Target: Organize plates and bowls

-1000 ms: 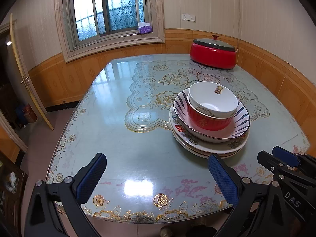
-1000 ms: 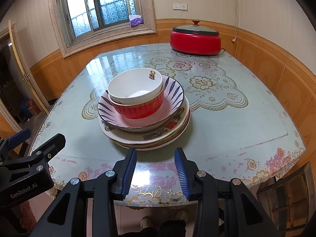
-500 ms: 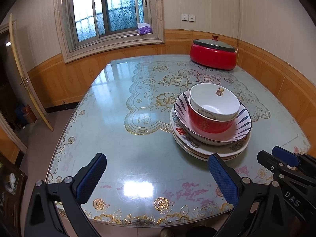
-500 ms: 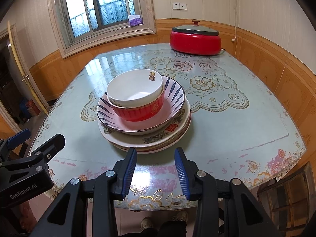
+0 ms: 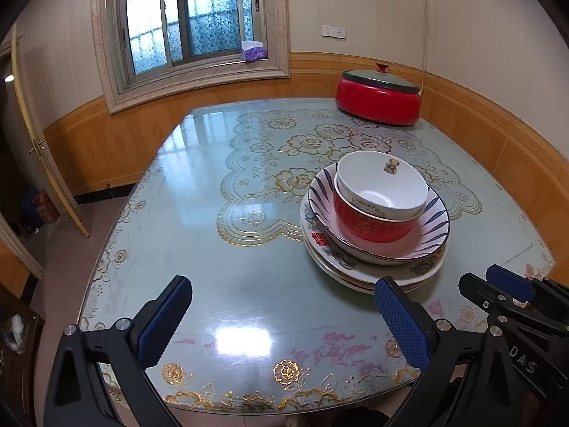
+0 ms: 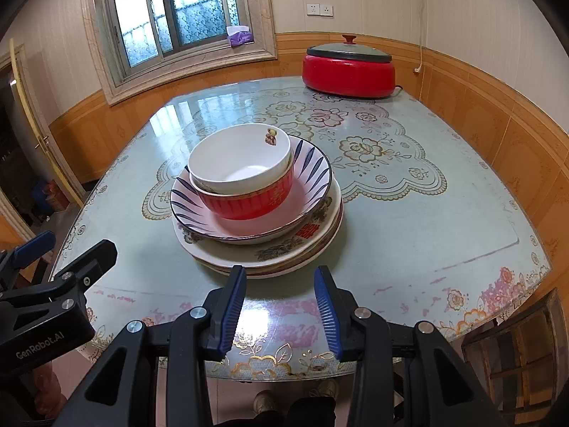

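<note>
Blue-padded left gripper (image 5: 282,320) and right gripper (image 6: 279,306) hover, angled down, empty.

Open tabletop (image 5: 199,220) is left around the stacked dishes (image 6: 256,213); the far corner is occupied by a red electric pot (image 6: 348,71).

Red lidded cooker (image 6: 349,71) on table (image 6: 409,220); perhaps tissues (image 6: 240,37) on windowsill.

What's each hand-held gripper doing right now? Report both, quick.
Left hand-held gripper: open wide, holding nothing.
Right hand-held gripper: open, narrower gap, holding nothing; short of the plate stack.
</note>
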Action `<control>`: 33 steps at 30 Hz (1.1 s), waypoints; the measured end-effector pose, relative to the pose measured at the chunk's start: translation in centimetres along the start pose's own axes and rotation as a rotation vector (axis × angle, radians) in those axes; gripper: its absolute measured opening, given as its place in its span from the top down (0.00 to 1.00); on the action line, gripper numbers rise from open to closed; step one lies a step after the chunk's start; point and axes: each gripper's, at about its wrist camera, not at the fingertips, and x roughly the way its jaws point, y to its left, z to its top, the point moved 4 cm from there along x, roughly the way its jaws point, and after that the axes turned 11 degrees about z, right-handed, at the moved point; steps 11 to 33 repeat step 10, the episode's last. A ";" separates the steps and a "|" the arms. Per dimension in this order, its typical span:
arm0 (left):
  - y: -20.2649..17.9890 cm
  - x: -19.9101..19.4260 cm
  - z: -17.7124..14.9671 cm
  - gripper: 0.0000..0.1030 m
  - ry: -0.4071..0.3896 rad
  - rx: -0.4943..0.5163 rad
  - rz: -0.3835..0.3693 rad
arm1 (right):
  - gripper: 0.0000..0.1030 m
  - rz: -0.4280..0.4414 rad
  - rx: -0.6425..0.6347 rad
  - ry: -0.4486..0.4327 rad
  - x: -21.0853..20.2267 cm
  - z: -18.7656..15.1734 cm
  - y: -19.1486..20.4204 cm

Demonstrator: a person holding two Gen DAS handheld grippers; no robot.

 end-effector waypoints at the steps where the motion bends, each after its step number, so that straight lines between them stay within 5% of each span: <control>1: -0.1 0.1 0.0 0.00 0.002 0.002 -0.004 | 0.61 -0.002 0.000 0.000 0.0 0.0 0.0; 33: -1.0 0.0 0.5 0.00 -0.019 0.019 -0.045 | 0.61 -0.023 0.032 -0.007 -0.1 0.2 -1.0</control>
